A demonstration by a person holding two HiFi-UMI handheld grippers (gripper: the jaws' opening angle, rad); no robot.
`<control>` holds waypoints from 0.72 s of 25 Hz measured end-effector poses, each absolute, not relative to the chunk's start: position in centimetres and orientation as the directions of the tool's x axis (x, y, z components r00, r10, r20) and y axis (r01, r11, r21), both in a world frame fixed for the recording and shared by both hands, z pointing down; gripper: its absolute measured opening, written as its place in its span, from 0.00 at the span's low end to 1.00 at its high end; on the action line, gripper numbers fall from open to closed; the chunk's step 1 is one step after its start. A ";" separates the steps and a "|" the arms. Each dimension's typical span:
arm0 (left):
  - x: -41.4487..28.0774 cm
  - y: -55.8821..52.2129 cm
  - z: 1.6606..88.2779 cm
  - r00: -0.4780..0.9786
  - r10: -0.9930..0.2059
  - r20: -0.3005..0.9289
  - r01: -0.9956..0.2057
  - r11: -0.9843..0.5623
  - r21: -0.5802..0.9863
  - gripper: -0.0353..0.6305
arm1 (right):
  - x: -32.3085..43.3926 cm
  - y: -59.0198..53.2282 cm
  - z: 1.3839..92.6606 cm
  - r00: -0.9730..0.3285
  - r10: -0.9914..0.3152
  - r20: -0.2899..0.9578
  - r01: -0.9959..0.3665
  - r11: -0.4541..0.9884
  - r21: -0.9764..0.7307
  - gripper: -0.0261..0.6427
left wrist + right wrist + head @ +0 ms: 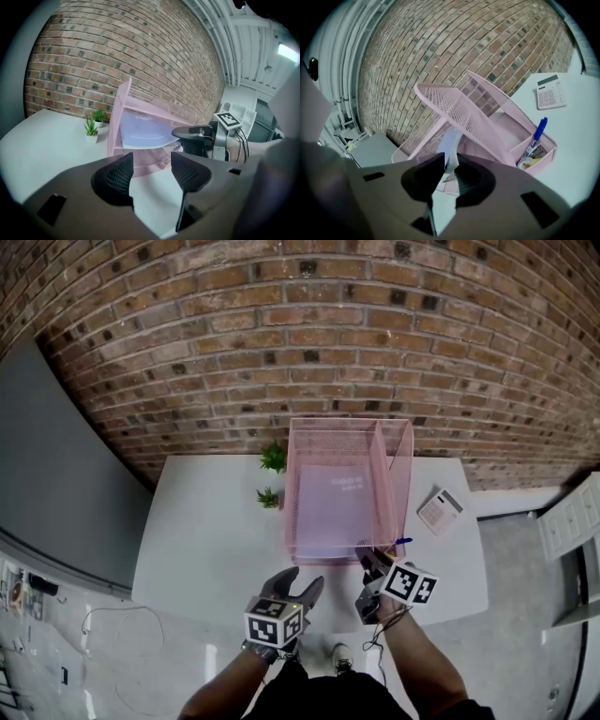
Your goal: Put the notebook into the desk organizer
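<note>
**A:** Where is the notebook (328,498)?

**B:** Inside the wide left bay of the pink desk organizer (289,484), flat cover up. Its near right corner pokes out, pinched in the right gripper (373,559). The jaws are almost together, with the page edge filling the slit between the pads.

**A:** Why hold it by that corner?

**B:** I'd guess so the jaws stay outside the mesh while the far end slides in.

**A:** And the left gripper (300,582)?

**B:** It hovers at the near edge of the table (206,540), jaws apart, with nothing between them. It's probably just keeping clear.

**A:** Does the head view tell everything?

**B:** No. From above the notebook looks settled. The left gripper view shows its near end raised off the mesh floor, spiral binding to the left. The right gripper view alone looks into the small near bay on the right, where a blue pen (538,133) stands. The calculator (439,510) lies further right, on the table.
</note>
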State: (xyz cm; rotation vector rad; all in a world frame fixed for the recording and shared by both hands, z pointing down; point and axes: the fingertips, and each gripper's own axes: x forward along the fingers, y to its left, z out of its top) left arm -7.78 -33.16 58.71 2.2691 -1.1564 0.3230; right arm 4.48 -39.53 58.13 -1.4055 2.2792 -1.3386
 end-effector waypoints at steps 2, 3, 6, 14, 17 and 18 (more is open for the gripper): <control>-7.6 -33.1 58.6 0.600 -0.664 0.447 -0.799 -0.469 0.377 0.43 | 4.4 -39.7 58.1 -0.553 -0.768 0.324 -0.673 0.181 -0.717 0.15; -7.5 -33.1 58.6 0.600 -0.665 0.445 -0.799 -0.469 0.377 0.43 | 4.3 -39.7 58.1 -0.556 -0.760 0.337 -0.688 0.193 -0.700 0.16; -7.2 -33.0 58.5 0.601 -0.665 0.444 -0.798 -0.468 0.380 0.43 | 3.7 -39.4 58.3 -0.579 -0.723 0.377 -0.723 0.242 -0.647 0.24; -5.9 -33.0 58.5 0.603 -0.663 0.443 -0.796 -0.470 0.380 0.43 | 2.9 -38.2 58.7 -0.605 -0.658 0.449 -0.762 0.316 -0.565 0.42; -5.5 -32.9 58.3 0.603 -0.665 0.440 -0.796 -0.473 0.377 0.43 | 3.1 -37.6 58.8 -0.616 -0.641 0.458 -0.761 0.334 -0.556 0.43; -5.3 -32.9 58.2 0.602 -0.667 0.438 -0.797 -0.472 0.376 0.43 | 3.2 -37.3 58.9 -0.619 -0.635 0.462 -0.761 0.341 -0.552 0.43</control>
